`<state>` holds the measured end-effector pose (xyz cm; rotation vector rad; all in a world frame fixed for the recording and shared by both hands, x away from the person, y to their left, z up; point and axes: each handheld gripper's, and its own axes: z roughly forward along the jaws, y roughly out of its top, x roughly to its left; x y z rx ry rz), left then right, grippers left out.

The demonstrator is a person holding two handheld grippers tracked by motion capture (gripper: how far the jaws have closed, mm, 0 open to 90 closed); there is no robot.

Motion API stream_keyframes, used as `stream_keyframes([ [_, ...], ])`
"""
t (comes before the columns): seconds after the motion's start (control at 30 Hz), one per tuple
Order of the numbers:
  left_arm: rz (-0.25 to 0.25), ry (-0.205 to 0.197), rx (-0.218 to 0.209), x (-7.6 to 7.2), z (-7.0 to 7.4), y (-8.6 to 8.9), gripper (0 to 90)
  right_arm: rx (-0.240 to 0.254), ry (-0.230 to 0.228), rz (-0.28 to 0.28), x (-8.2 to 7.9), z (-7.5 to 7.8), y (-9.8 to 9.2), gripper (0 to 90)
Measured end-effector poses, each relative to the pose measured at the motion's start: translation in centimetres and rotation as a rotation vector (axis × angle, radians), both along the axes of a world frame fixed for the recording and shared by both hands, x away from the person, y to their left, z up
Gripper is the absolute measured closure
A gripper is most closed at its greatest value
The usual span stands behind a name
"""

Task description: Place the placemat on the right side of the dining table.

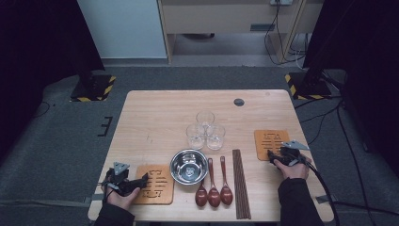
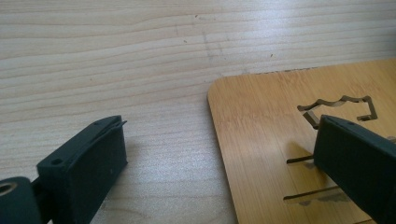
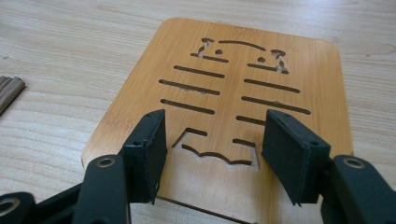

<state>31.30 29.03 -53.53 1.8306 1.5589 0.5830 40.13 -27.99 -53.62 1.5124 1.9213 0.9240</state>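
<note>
- My right gripper (image 1: 274, 157) sits at the near edge of the right-hand square bamboo trivet with cut-out slots (image 1: 272, 143), over by the right side of the pale wooden table (image 1: 155, 117)
- In the right gripper view its black jaws stand apart, one on either side of the cut-out pattern at the near end of that trivet (image 3: 233, 93); the pads (image 3: 150, 149) hover over the board and clamp nothing, as far as I can see
- My left gripper (image 1: 141, 181) rests at the near left corner of the table, against the left-hand square bamboo trivet (image 1: 157, 186)
- In the left gripper view the jaws are wide apart: one is over bare table, the other over the left-hand trivet (image 2: 261, 140), with the board's edge running between them and nothing pinched
- Between the two trivets I see a round polished steel bowl (image 1: 188, 166), three dark red-brown wooden spoons (image 1: 214, 190) lying side by side, and a bundle of dark brown chopsticks (image 1: 240, 183) just right of the spoons
- Three clear drinking glasses (image 1: 205, 131) stand clustered behind the bowl, near the table's middle
</note>
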Motion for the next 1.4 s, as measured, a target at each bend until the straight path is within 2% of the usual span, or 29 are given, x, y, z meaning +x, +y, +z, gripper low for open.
stream_keyframes([
  [0.17, 0.0, 0.0, 0.0, 0.0, 0.0, 0.0, 1.6, 0.025, 0.004, 0.001, 0.1, 0.2, -0.1, 39.0],
  [0.3, 0.0, 0.0, 0.0, 0.0, 0.0, 0.0, 1.6, 0.041, -0.026, 0.005, 0.1, 0.7, -0.5, 38.8],
  [0.57, 0.0, 0.0, -0.001, 0.0, 0.0, 0.0, 1.6, 0.083, -0.099, 0.022, -0.5, 3.4, -0.8, 41.3],
  [0.63, 0.0, 0.0, -0.001, 0.0, 0.0, 0.0, 1.6, 0.091, -0.104, 0.019, -0.6, 3.7, -0.8, 41.2],
  [0.93, 0.0, 0.0, -0.001, 0.0, 0.0, 0.0, 1.6, 0.135, -0.162, 0.069, -0.7, 5.9, -0.6, 41.2],
  [0.97, 0.0, 0.0, -0.001, 0.0, 0.0, 0.0, 1.6, 0.152, -0.174, 0.083, -0.7, 6.3, -0.6, 41.2],
  [1.1, 0.0, 0.0, -0.001, 0.0, 0.0, 0.0, 1.6, 0.178, -0.182, 0.106, -0.7, 6.9, -0.3, 41.2],
  [1.23, 0.0, 0.0, -0.001, 0.0, 0.0, 0.0, 1.6, 0.22, -0.187, 0.151, -0.6, 7.7, 0.4, 41.6],
  [1.27, 0.0, 0.0, -0.001, 0.0, 0.0, 0.0, 1.6, 0.223, -0.188, 0.177, -0.5, 8.1, 0.8, 41.6],
  [1.4, 0.0, 0.0, -0.001, 0.0, 0.0, 0.0, 1.6, 0.241, -0.194, 0.208, -0.4, 8.6, 1.5, 41.2],
])
